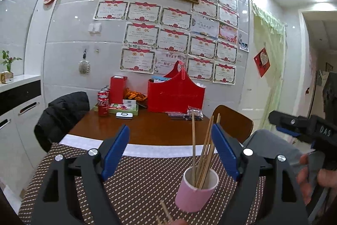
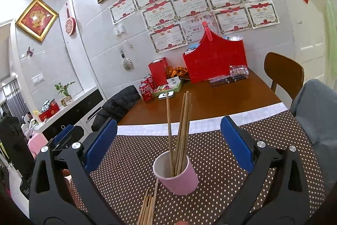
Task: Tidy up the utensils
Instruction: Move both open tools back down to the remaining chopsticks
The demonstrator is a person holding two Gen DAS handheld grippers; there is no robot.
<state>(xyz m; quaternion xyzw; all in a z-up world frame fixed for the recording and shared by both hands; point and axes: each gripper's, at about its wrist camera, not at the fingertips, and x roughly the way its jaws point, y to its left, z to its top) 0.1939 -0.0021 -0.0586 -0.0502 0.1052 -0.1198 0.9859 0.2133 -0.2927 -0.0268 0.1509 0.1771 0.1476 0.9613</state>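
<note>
Right wrist view: both grippers' jaws gape wide, empty, pink paper cup [image 2: 176, 174] of wooden chopsticks [image 2: 181, 130] between them, loose wooden chopsticks [image 2: 148, 206] below awaiting pickup.

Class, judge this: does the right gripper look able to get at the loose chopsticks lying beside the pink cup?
Probably yes. The right gripper is open, and the loose chopsticks lie uncovered on the dotted mat beside the pink cup.

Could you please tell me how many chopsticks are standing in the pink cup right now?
5 or so: one chopstick stands apart on the left of the pink cup, and about four chopsticks lean bunched on the right. Overlap may hide more.
</note>
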